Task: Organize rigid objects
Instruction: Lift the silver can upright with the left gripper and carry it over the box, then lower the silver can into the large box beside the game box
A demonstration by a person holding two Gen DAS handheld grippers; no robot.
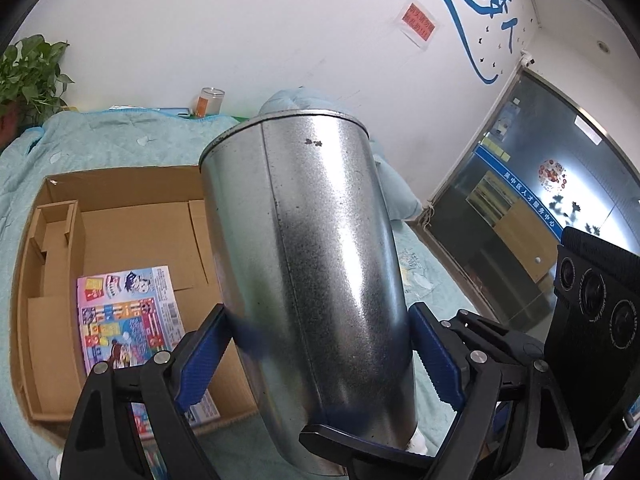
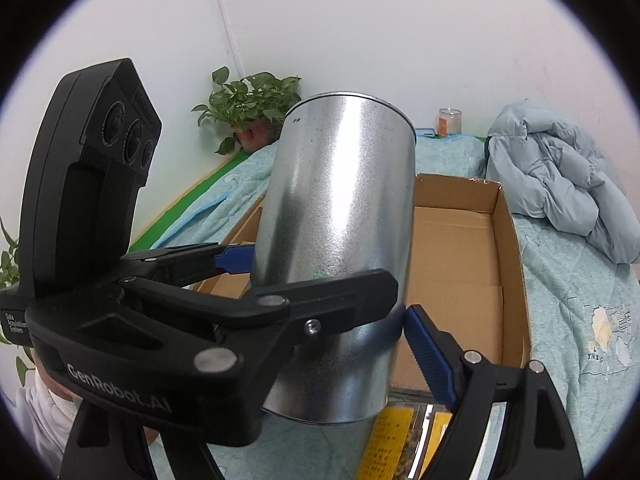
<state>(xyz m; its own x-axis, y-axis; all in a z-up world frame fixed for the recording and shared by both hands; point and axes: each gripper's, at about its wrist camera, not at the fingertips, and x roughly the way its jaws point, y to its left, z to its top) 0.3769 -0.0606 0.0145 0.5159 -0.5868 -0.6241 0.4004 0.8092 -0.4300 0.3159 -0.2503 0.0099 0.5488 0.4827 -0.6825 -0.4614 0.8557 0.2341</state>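
A tall galvanized metal can is held up above the bed, tilted, beside an open cardboard box. My left gripper is shut on the can, blue pads on both its sides. In the right wrist view the can is gripped low by both tools: the left gripper crosses in from the left, and my right gripper closes on the can's bottom part. Its right blue pad touches the can; its left finger is hidden behind the left tool. A colourful printed pack lies in the box.
The box sits on a teal quilt. A pale blue jacket lies at the right. A glass jar and a potted plant stand by the wall. A yellow packet lies below the can.
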